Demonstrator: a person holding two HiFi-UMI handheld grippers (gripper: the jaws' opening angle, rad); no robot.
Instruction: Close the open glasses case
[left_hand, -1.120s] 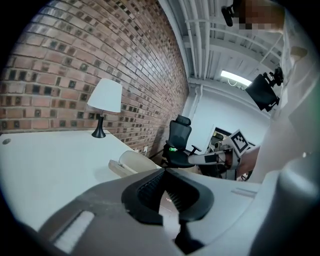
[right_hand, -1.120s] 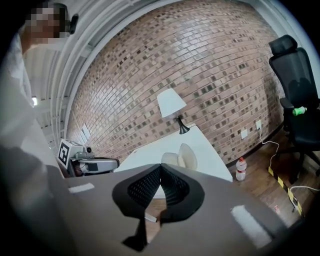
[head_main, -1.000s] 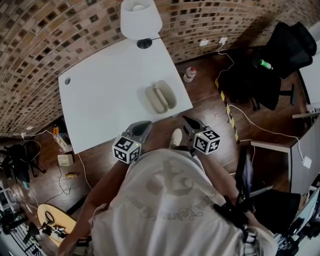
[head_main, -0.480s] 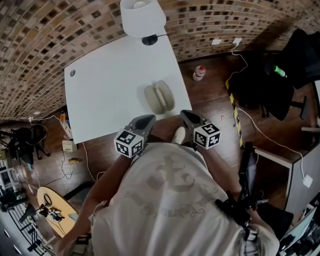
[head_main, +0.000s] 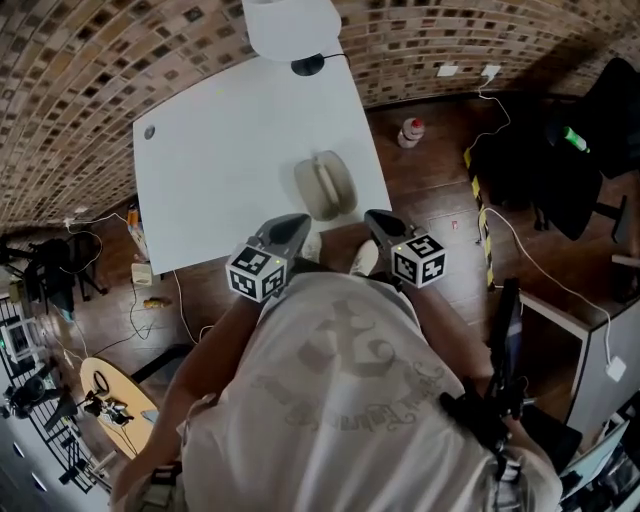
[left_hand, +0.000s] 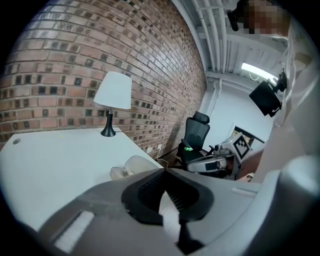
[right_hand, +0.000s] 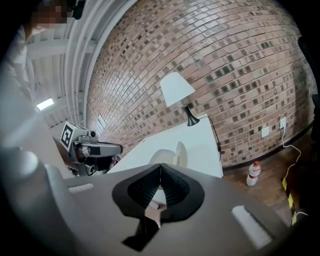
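The beige glasses case (head_main: 325, 185) lies open near the front right edge of the white table (head_main: 220, 170), its two halves spread side by side. It also shows in the left gripper view as the case (left_hand: 131, 166) and in the right gripper view as the case (right_hand: 171, 154). My left gripper (head_main: 298, 222) hovers at the table's front edge, just short of the case, with its jaws together and nothing in them (left_hand: 164, 171). My right gripper (head_main: 373, 217) hangs off the table's front right corner, also shut and empty (right_hand: 160, 165).
A white lamp (head_main: 293, 25) stands at the table's far edge. A bottle (head_main: 410, 131) and cables lie on the wooden floor to the right, by a black office chair (head_main: 560, 150). The table has a small hole (head_main: 149, 132) at far left.
Both grippers have come forward, closer to the table's front edge and the case. The case still lies open in the same spot.
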